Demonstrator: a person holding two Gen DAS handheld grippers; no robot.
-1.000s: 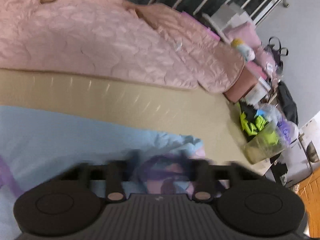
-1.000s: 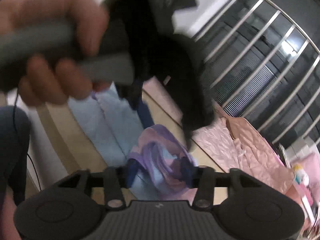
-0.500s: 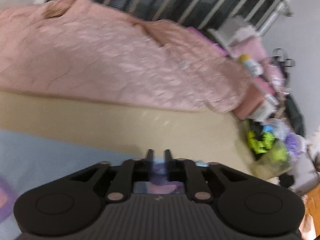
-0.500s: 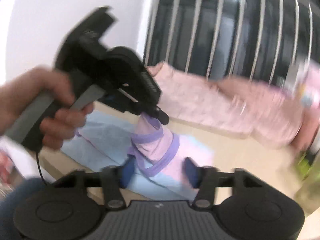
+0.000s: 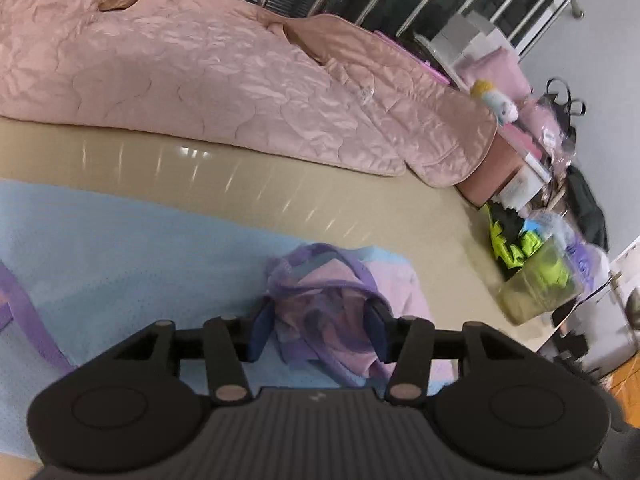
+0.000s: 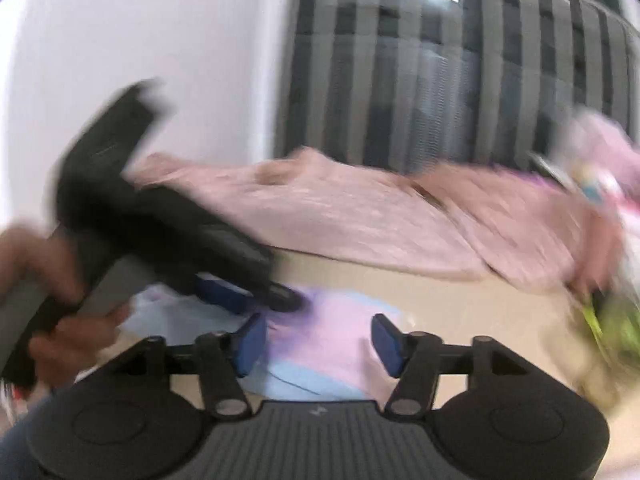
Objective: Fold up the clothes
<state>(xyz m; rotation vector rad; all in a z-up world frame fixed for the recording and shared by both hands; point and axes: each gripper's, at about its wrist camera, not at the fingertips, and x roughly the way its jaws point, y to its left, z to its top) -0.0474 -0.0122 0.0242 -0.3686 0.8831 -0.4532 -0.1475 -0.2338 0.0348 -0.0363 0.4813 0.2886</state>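
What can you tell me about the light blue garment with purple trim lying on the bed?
The light blue garment looks like thin knit fabric with fine dots, pale pink patches and purple trim. Most of it lies flat on the tan bed surface, apart from the pink quilt behind. One end is bunched into a crumpled purple-and-pink heap sitting between the blue pads of the left tongs, whose jaws have just been opening; whether the pads still touch it is unclear.

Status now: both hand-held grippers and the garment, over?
Left hand-held gripper just opened, garment bunched between jaws. Right hand-held gripper just opened, empty. Nothing blocking.
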